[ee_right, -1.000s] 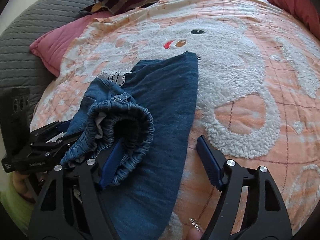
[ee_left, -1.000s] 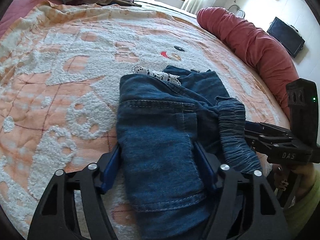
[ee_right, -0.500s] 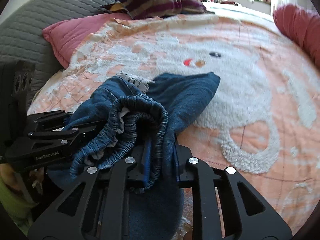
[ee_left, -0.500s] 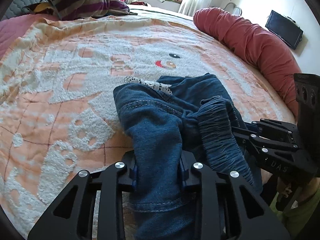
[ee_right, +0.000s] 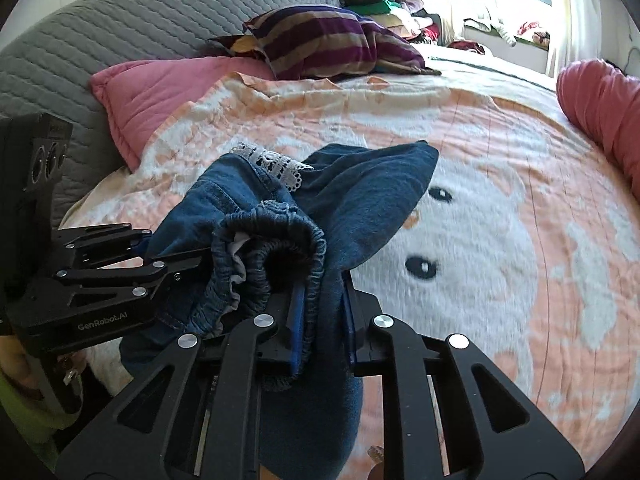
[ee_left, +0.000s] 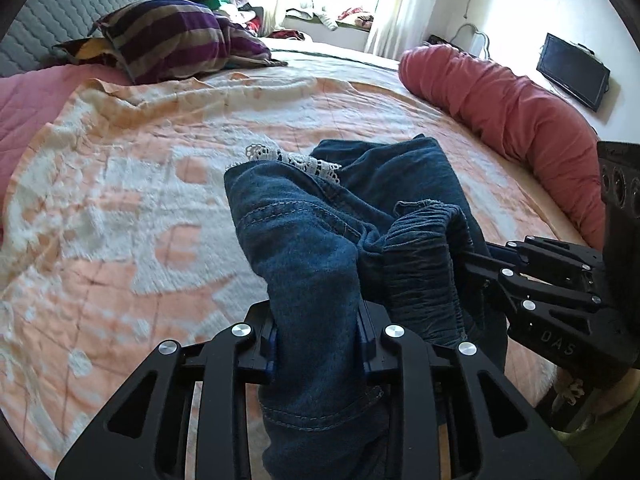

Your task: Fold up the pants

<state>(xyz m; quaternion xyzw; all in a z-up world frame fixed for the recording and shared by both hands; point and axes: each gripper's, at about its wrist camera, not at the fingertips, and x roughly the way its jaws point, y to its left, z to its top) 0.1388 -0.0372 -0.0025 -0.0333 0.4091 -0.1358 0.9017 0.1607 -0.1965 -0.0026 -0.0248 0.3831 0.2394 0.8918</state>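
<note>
Bunching between both grippers, dark denim pants show lace trim.

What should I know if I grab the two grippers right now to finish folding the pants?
Left gripper: shut on the dark blue denim pants, on a plain denim edge.
Right gripper: shut on the pants' gathered elastic waistband.
Pants: bunched between both grippers, near end raised, far end with white lace trim on the peach and white fleece blanket.
Done: both ends gripped.
Left: carry the held end over, lay it flat, let go.
</note>
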